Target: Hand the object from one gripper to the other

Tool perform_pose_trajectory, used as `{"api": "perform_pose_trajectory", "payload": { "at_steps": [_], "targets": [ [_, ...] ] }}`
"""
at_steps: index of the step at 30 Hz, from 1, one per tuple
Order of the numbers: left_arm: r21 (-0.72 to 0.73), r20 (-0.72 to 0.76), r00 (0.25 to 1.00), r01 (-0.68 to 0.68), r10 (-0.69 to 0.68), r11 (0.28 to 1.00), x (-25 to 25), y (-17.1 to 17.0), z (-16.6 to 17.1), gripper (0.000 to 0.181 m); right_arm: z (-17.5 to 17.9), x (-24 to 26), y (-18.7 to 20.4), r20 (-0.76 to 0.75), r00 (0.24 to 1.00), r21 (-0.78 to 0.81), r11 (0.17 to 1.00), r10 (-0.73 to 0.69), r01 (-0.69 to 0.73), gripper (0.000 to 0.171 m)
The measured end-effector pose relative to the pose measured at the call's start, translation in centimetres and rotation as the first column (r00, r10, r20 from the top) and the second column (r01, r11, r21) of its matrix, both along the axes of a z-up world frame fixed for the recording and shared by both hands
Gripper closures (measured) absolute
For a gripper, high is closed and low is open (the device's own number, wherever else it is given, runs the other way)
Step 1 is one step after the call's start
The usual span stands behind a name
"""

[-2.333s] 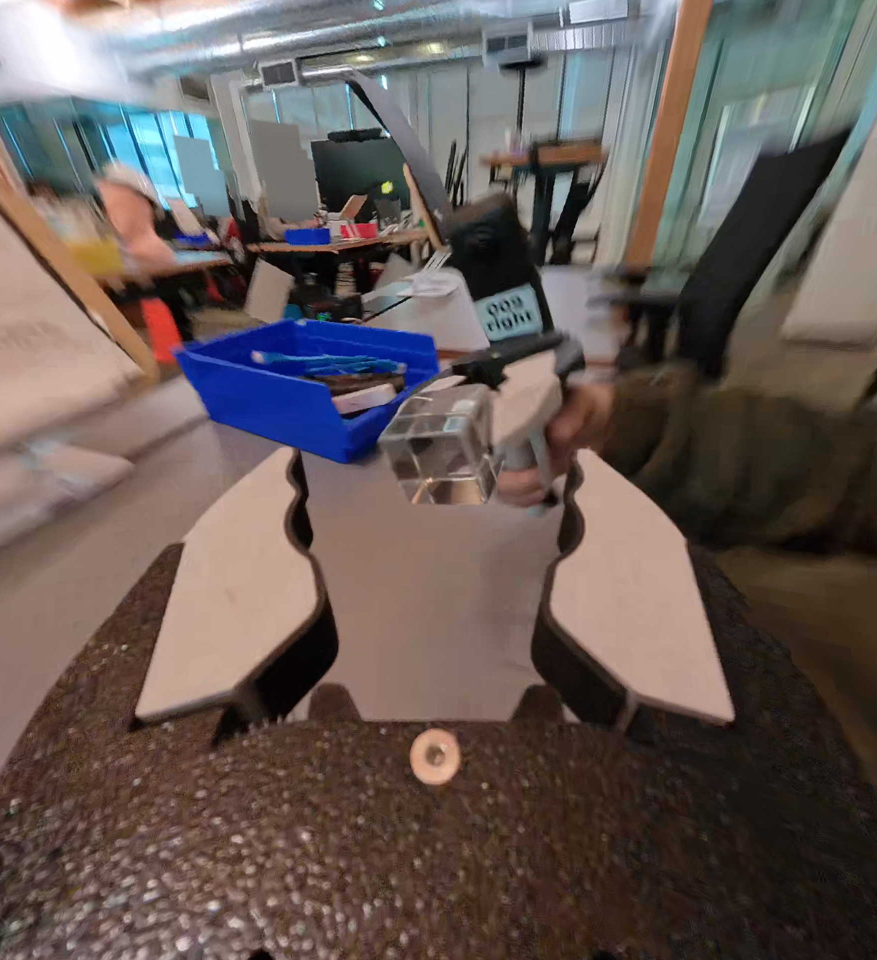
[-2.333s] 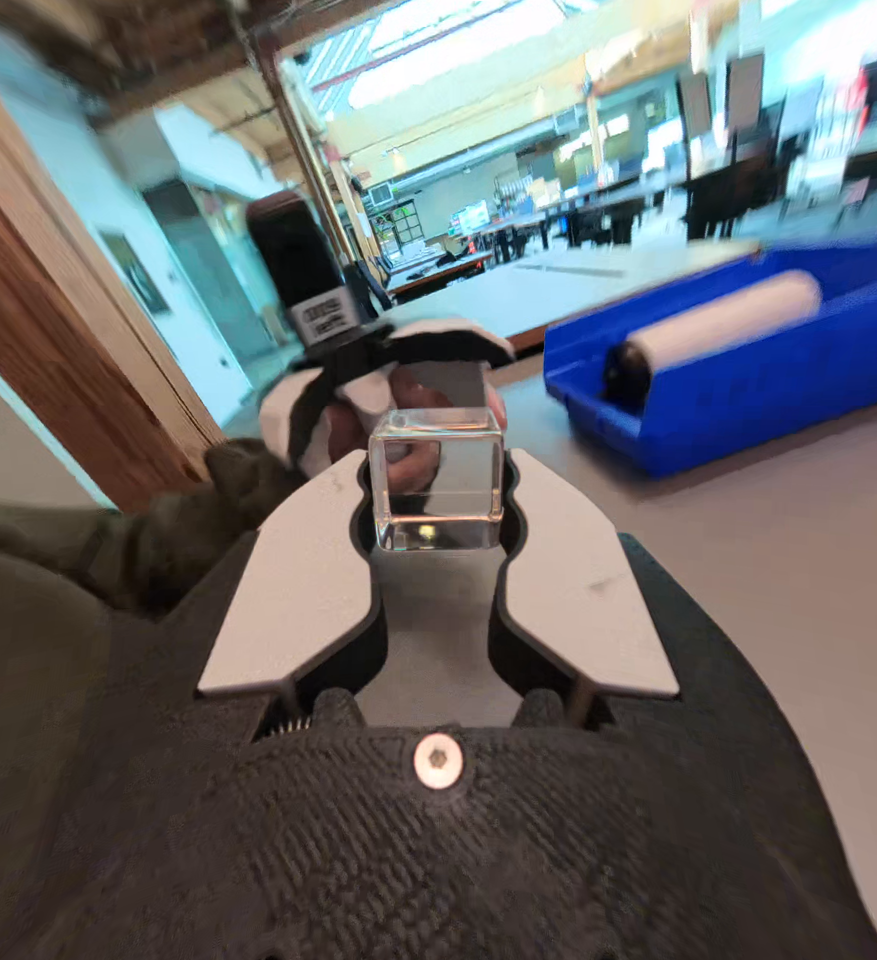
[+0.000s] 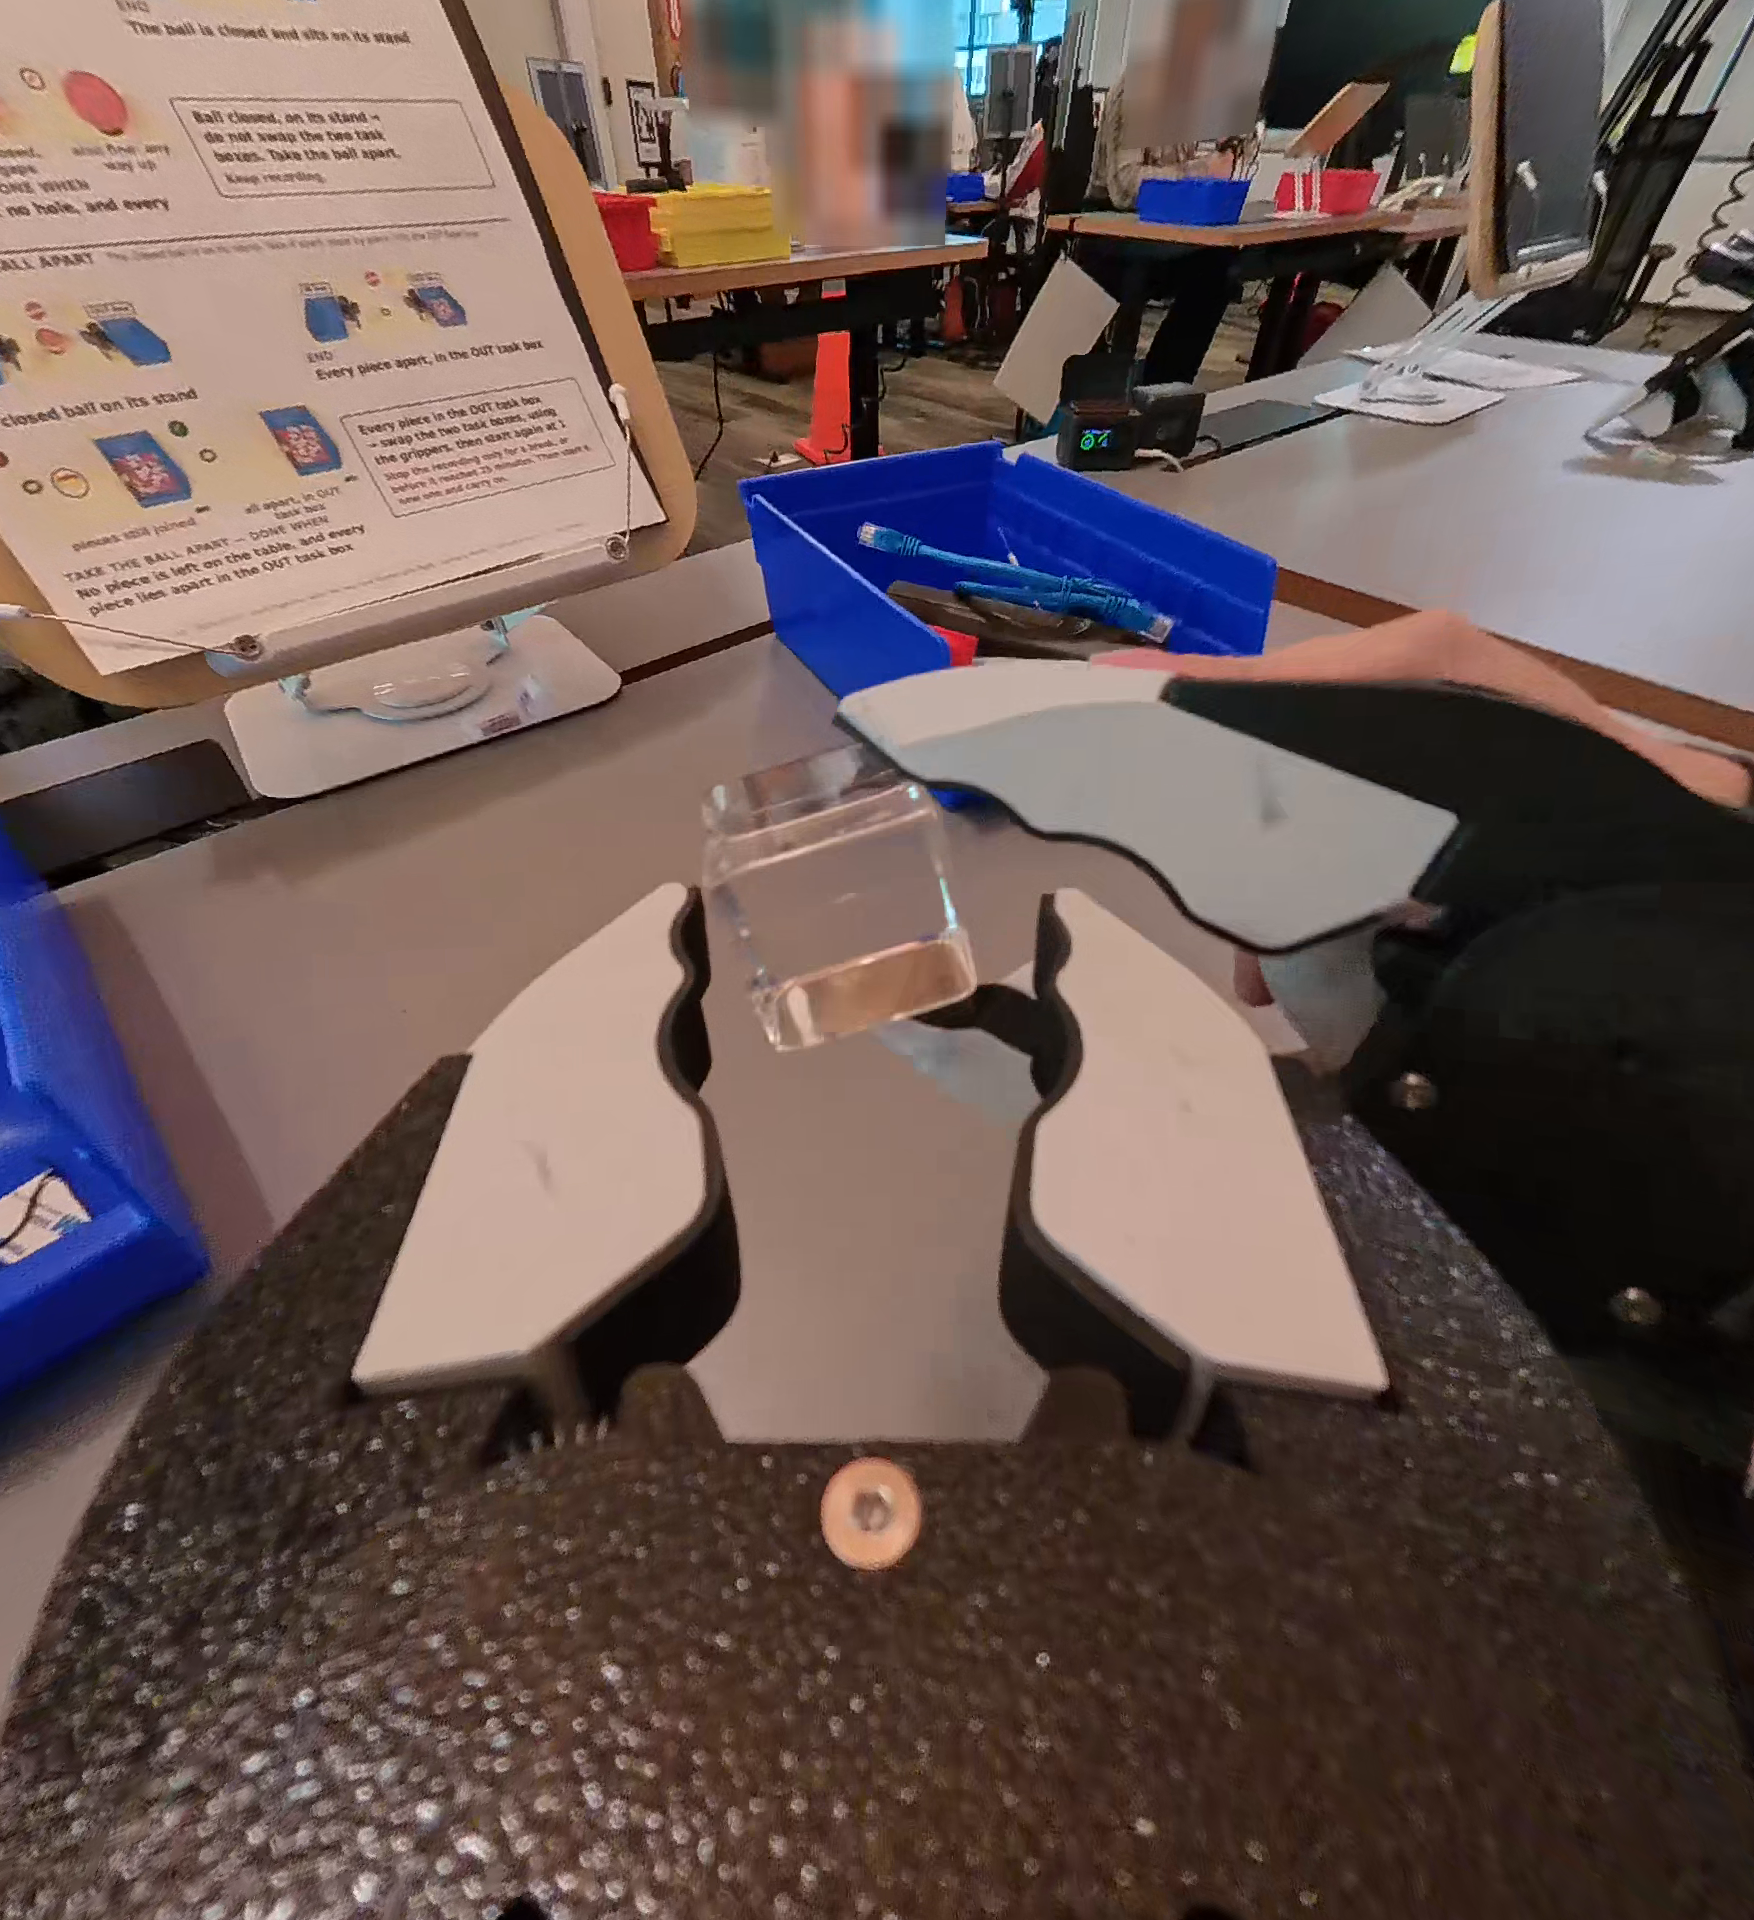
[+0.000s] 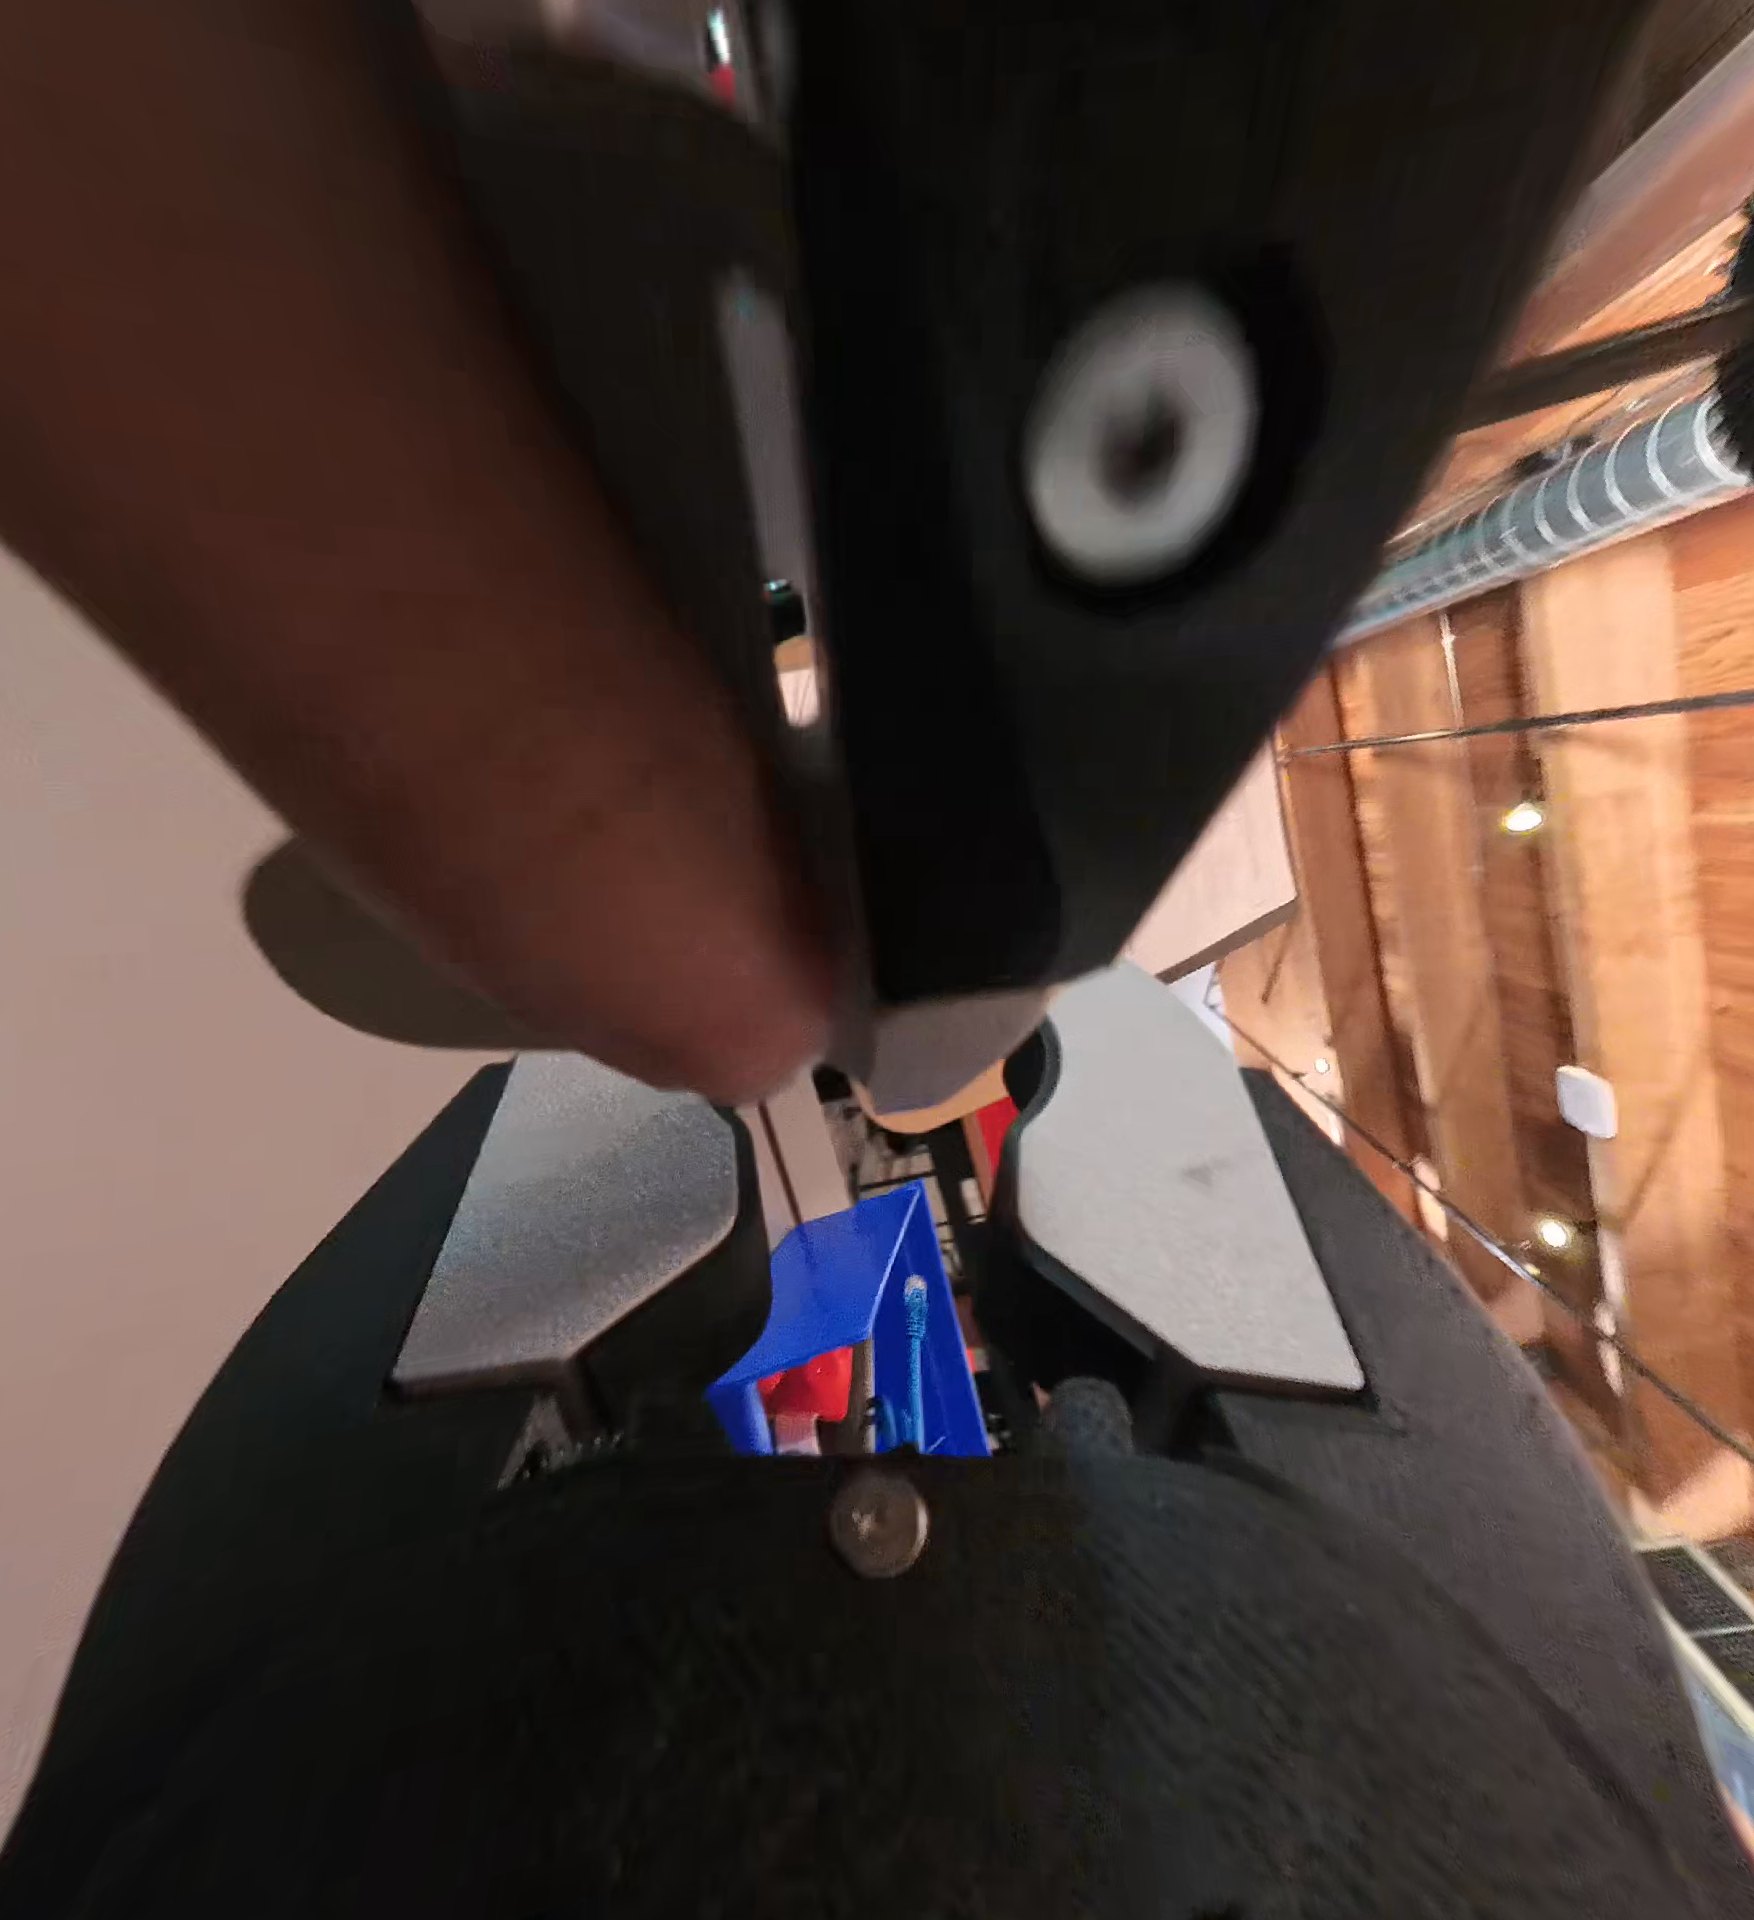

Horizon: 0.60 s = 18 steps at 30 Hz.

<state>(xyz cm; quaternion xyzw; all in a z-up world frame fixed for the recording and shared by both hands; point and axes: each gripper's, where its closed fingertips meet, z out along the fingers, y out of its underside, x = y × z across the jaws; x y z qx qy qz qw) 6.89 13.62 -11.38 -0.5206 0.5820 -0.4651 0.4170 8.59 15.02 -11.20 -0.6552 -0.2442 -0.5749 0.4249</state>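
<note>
A clear cube (image 3: 837, 914) hangs above the grey table (image 3: 333, 935). My right gripper comes in from the right, turned on its side. Its upper finger (image 3: 1143, 800) lies over the cube and its lower finger is under it. In the right wrist view the right gripper (image 4: 878, 1091) is shut on the cube (image 4: 852, 1320), which shows as a clear block with a warped blue bin seen through it. My left gripper (image 3: 868, 914) is open around the cube. Its left finger is at the cube's side; a gap shows at its right finger. The left gripper's black body (image 4: 1060, 520) fills the right wrist view.
A blue bin (image 3: 831, 582) with a blue cable stands just beyond the cube. An instruction board on a stand (image 3: 260, 312) is at the back left. Another blue bin (image 3: 11, 1091) is at the left edge. A second table (image 3: 1527, 540) lies to the right. The tips of both grippers are at nearly the same place.
The two grippers have come together: the cube, held out ahead of the left gripper before, now sits between the left fingers. The left fingers have narrowed. The right gripper has rolled onto its side.
</note>
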Motion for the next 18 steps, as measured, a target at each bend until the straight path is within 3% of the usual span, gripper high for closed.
{"api": "perform_pose_trajectory", "payload": {
  "at_steps": [3, 7, 10, 12, 14, 16, 17, 18],
  "targets": [
    [0.010, 0.016, 0.999, -0.039, 0.039, 0.999, 0.2, 0.7, -0.3, 0.133, 0.0, -0.2, 0.1, 0.052, 0.998, -0.009, 1.000, -0.020, 0.021, 0.124],
    [0.007, 0.029, 1.000, 0.011, -0.011, 1.000, 0.1, 0.6, 0.0, 0.134, 0.2, -0.4, 0.1, 0.016, 1.000, -0.002, 1.000, 0.008, -0.008, 0.124],
    [-0.006, 0.067, 0.992, 0.106, -0.105, 0.994, -0.1, 0.9, 0.5, 0.135, 0.2, -1.1, 0.3, -0.126, 0.982, -0.005, 0.990, 0.138, -0.140, 0.126],
    [0.030, 0.127, 0.978, 0.166, -0.168, 0.986, -0.4, 1.6, 1.1, 0.136, 0.5, -2.5, 0.1, -0.293, 0.910, 0.020, 0.953, 0.293, -0.301, 0.110],
    [0.061, 0.189, 0.956, 0.218, -0.225, 0.974, -1.0, 2.5, 2.1, 0.136, 1.3, -3.2, -0.8, -0.514, 0.763, 0.108, 0.912, 0.393, -0.397, 0.093],
    [0.145, 0.292, 0.900, 0.292, -0.323, 0.945, -2.3, 2.7, 3.5, 0.136, 2.4, -3.2, -1.8, -0.716, 0.536, 0.244, 0.880, 0.447, -0.408, 0.077],
    [0.225, 0.334, 0.855, 0.336, -0.396, 0.915, -3.2, 2.2, 4.0, 0.137, 2.8, -3.2, -2.1, -0.808, 0.368, 0.316, 0.865, 0.460, -0.389, 0.071],
    [0.318, 0.369, 0.809, 0.353, -0.458, 0.880, -4.1, 1.8, 4.4, 0.136, 2.9, -3.5, -2.4, -0.874, 0.148, 0.385, 0.846, 0.463, -0.370, 0.068]
  ]
}}
